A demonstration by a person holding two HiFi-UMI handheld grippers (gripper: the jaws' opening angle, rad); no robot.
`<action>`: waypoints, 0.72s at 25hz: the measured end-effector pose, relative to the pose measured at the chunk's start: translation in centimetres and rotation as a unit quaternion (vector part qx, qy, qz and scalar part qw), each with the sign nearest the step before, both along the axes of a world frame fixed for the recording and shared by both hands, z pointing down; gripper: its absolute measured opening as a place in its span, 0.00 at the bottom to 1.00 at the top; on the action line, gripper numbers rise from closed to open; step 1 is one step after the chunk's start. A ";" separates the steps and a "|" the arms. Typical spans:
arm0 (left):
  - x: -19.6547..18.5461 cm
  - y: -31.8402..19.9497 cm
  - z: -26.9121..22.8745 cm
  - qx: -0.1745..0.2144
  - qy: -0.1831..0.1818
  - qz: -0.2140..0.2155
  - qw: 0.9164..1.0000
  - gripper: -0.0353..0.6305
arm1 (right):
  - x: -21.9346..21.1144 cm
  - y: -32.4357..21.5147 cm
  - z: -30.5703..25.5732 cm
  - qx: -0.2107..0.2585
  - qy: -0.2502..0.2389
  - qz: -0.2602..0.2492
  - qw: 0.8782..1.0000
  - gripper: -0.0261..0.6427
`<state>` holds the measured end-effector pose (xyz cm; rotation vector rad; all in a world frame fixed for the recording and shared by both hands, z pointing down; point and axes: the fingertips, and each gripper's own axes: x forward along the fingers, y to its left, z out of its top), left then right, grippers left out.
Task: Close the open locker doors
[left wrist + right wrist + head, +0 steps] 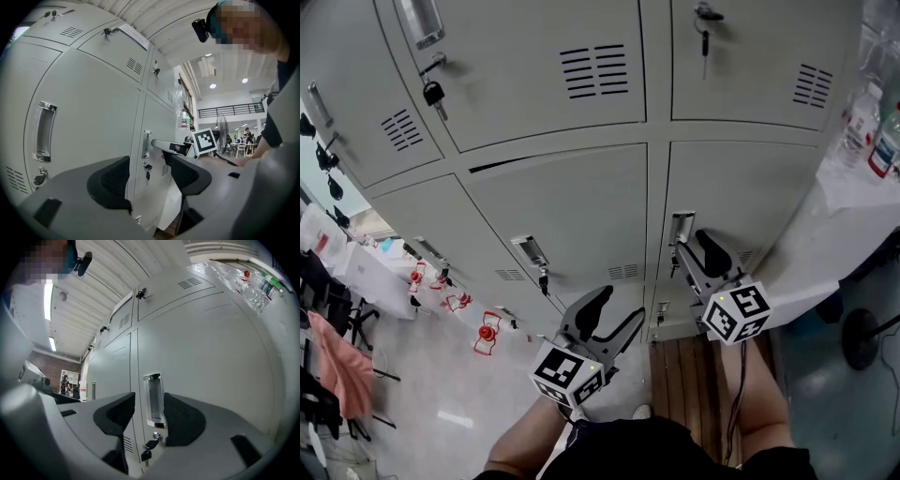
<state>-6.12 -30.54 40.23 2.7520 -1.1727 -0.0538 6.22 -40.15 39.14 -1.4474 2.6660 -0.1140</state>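
Right tool (691, 242) is up at the right-hand locker door (750, 187). Its jaws are released and stand apart. That door's handle (682, 228) sits at the tool's 12 o'clock, framed between the jaws but not pinched. In the right gripper view the door lies flush with its neighbour, and the key (146, 454) hangs in the lock just under the handle. I'd call this door shut, or as good as.

Left tool (622, 303) is slack too, with open jaws and nothing between them. It sits at 7 o'clock from the right tool, near the lockers but not touching them.

Progress, as I read it:
- The two upper doors at 12 o'clock in the head view look closed.
- The centre door (572, 206) shows a dark slit (502, 165) along its top edge. It may not be fully home; I can't tell.
- The left column at 9 o'clock looks shut.
- The bottom row is mostly hidden behind the tools and unchecked.

So the job is mostly done. What's left is the centre door, if it is in fact ajar, plus a look at the bottom row.
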 end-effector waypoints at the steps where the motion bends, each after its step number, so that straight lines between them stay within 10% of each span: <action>1: -0.1 0.3 0.1 -0.004 -0.002 -0.002 1.000 0.49 | 0.0 0.4 0.0 0.000 -0.003 -0.001 1.000 0.32; 13: -2.3 4.6 2.6 -0.043 0.001 -0.001 0.999 0.49 | -2.3 7.2 2.0 -0.012 -0.015 -0.010 1.000 0.32; 18: -5.7 8.0 2.5 -0.042 0.008 -0.002 0.999 0.47 | -5.2 11.1 2.1 -0.011 -0.013 -0.002 1.000 0.18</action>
